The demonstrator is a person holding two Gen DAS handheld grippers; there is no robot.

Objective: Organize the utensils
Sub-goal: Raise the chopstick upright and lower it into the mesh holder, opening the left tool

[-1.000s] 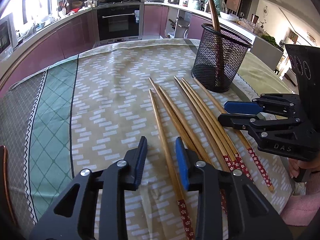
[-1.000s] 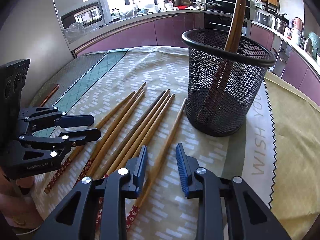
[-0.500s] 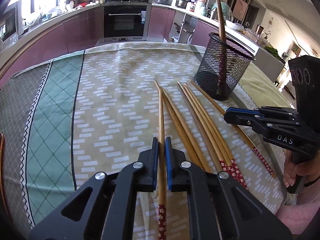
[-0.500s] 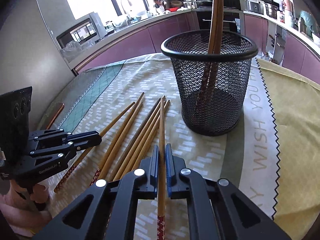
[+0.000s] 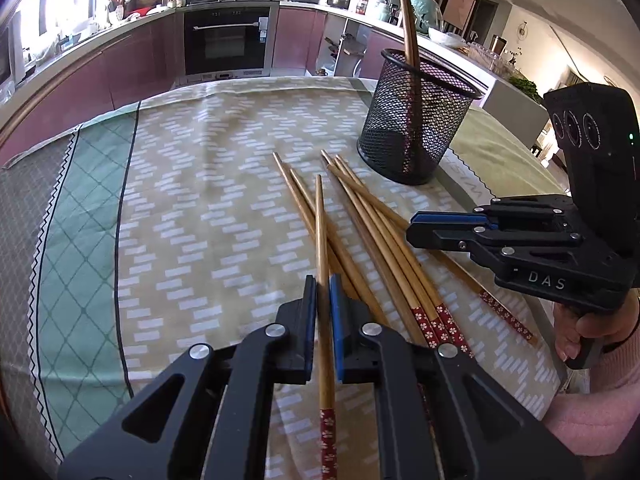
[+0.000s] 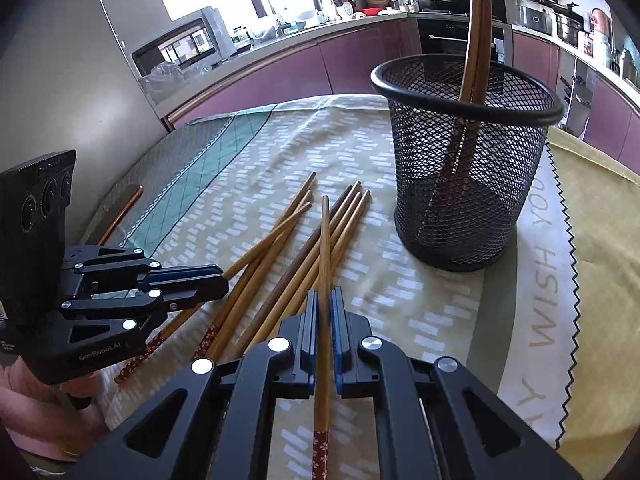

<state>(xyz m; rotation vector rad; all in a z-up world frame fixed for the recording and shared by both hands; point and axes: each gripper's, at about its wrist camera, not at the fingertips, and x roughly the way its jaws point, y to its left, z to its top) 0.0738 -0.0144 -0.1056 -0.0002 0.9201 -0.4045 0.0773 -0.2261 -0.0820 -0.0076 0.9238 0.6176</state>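
Note:
My left gripper [image 5: 322, 288] is shut on a wooden chopstick [image 5: 321, 232] with a red flowered end, held above the cloth. My right gripper [image 6: 324, 300] is shut on another such chopstick [image 6: 325, 248], also lifted. Each gripper shows in the other's view, the right one [image 5: 416, 228] and the left one [image 6: 222, 280]. Several loose chopsticks [image 5: 372, 232] lie side by side on the tablecloth, also in the right wrist view [image 6: 280, 248]. A black mesh holder [image 5: 416, 120] stands beyond them with two chopsticks upright in it, also in the right wrist view [image 6: 464, 168].
The table is covered with a beige patterned cloth [image 5: 208, 208] with a green checked band [image 5: 80, 216] on the left. A yellow mat with a zigzag edge [image 6: 592, 280] lies to the right of the holder. Kitchen cabinets and an oven [image 5: 228, 40] stand behind the table.
Both grippers were open over the chopsticks a second ago. Each closed on one chopstick and has lifted it off the cloth, tips now raised above the pile.

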